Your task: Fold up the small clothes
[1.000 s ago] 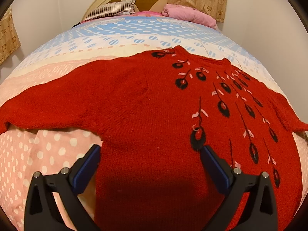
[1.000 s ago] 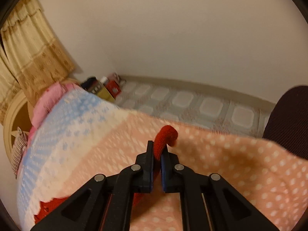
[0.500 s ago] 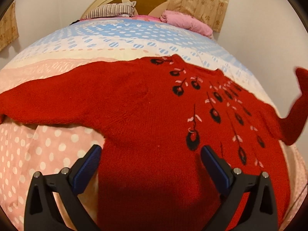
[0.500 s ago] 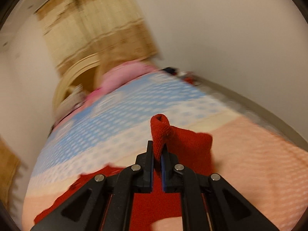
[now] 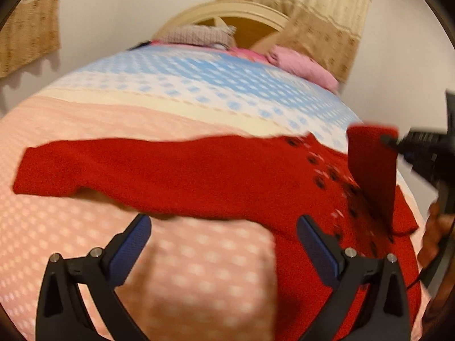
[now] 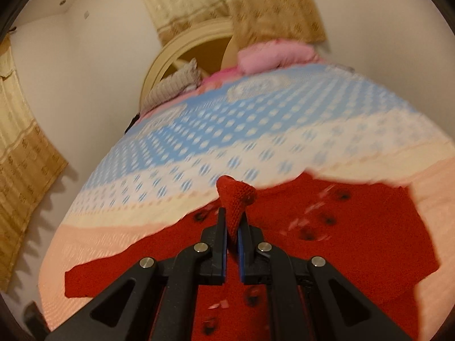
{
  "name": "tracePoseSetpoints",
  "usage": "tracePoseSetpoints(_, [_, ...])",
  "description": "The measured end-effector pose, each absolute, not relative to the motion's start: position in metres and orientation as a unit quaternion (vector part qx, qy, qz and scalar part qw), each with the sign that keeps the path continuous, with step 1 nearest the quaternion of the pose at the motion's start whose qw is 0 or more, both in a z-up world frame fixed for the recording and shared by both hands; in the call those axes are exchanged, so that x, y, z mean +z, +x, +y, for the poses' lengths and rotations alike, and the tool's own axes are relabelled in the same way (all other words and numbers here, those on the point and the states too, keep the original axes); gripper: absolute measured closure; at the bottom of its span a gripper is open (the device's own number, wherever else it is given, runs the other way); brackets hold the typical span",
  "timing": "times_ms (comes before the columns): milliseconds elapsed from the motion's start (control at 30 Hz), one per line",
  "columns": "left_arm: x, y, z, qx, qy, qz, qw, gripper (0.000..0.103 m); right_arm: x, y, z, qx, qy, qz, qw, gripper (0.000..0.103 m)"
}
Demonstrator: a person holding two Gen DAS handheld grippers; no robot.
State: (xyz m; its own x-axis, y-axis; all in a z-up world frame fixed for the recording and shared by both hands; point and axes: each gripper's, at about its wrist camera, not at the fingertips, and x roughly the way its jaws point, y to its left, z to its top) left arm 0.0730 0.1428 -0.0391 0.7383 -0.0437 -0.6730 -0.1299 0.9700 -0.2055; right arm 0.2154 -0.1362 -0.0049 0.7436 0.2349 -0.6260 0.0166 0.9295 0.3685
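Note:
A small red knitted sweater (image 5: 216,176) with black and white motifs lies spread on the bed, its left sleeve (image 5: 71,170) stretched flat to the left. My right gripper (image 6: 232,227) is shut on the cuff of the right sleeve (image 6: 236,196), held up over the sweater's body (image 6: 327,241). In the left wrist view that lifted sleeve (image 5: 372,167) hangs from the right gripper (image 5: 389,140) at the right edge. My left gripper (image 5: 224,244) is open, low over the bedspread beside the sweater's side edge, with nothing between its fingers.
The bed has a pink, cream and blue dotted bedspread (image 5: 182,91). A striped pillow (image 5: 199,34) and a pink bundle (image 5: 301,65) lie by the cream headboard (image 5: 227,14). Curtains (image 6: 25,164) hang on the walls. A person's hand (image 5: 435,233) shows at the right.
The right gripper has swung the sleeve cuff from the bed's right edge inward over the sweater body. The left gripper has shifted left, so it now hangs over bedspread instead of the sweater.

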Motion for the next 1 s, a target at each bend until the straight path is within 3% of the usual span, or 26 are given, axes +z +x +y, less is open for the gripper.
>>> tracePoseSetpoints(467, [-0.057, 0.076, 0.187, 0.059, -0.149, 0.36, 0.919, 0.0, -0.089, 0.231, -0.045, 0.126, 0.141, 0.428, 0.884, 0.097])
tracePoseSetpoints(533, [-0.058, 0.075, 0.187, 0.059, -0.147, 0.36, 0.919, 0.0, -0.098, 0.234, -0.04, 0.147, 0.151, 0.448, 0.869, 0.093])
tracePoseSetpoints(567, [-0.058, 0.075, 0.186, 0.058, -0.147, 0.361, 0.919, 0.0, -0.102, 0.234, -0.039, 0.154, 0.153, 0.458, 0.862, 0.09])
tracePoseSetpoints(600, [-0.058, 0.076, 0.187, 0.056, -0.148, 0.361, 0.919, 0.0, -0.103, 0.232, -0.038, 0.167, 0.158, 0.461, 0.857, 0.076])
tracePoseSetpoints(633, [-0.059, 0.076, 0.186, 0.056, -0.148, 0.361, 0.919, 0.0, -0.101, 0.23, -0.039, 0.183, 0.167, 0.461, 0.852, 0.055])
tracePoseSetpoints(700, [-0.059, 0.077, 0.184, 0.057, -0.146, 0.362, 0.919, 0.0, -0.094, 0.223, -0.041, 0.235, 0.201, 0.462, 0.831, 0.043])
tracePoseSetpoints(900, [-0.055, 0.073, 0.179, 0.054, -0.144, 0.36, 0.92, 0.0, -0.064, 0.208, -0.065, 0.198, 0.204, 0.41, 0.866, 0.043])
tracePoseSetpoints(967, [-0.052, 0.071, 0.175, 0.054, -0.136, 0.356, 0.923, 0.0, -0.067, 0.217, -0.071, 0.159, 0.2, 0.418, 0.872, 0.052])
tracePoseSetpoints(1000, [-0.051, 0.07, 0.173, 0.055, -0.133, 0.356, 0.923, 0.0, -0.071, 0.226, -0.071, 0.132, 0.189, 0.425, 0.875, 0.062])
